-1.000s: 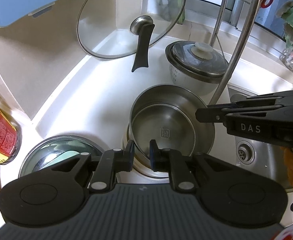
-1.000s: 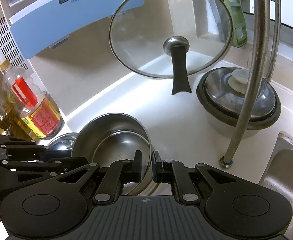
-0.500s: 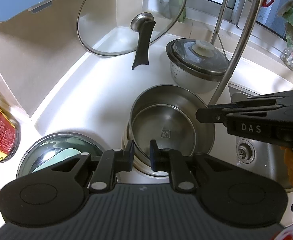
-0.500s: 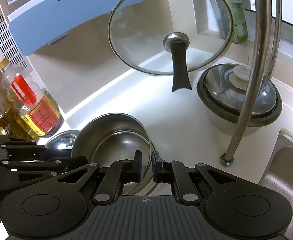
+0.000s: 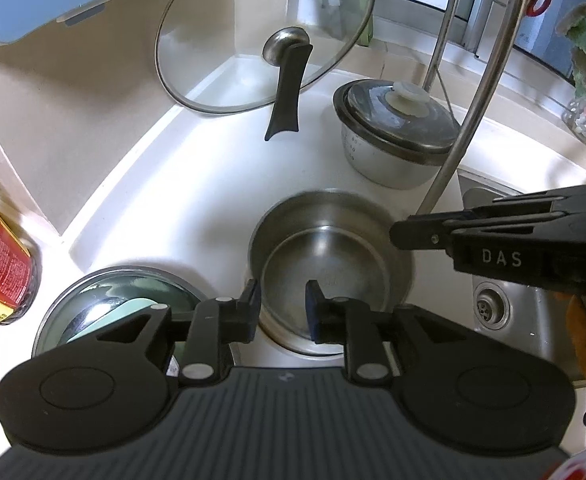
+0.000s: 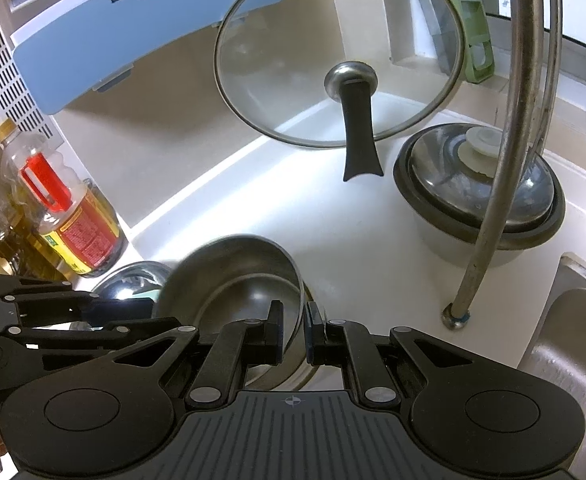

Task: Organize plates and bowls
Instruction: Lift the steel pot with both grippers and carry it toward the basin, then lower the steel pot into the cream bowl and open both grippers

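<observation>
Steel bowl passing from your left grip to your right.

Left wrist view: your left gripper (image 5: 282,304) has just been opening, its jaws straddling the near rim of the steel bowl (image 5: 329,268) without pinching it.
Right wrist view: your right gripper (image 6: 294,328) pinches the bowl's right rim, tilting it, probably for stacking.

"DAS" on right gripper (image 5: 413,236)
</observation>
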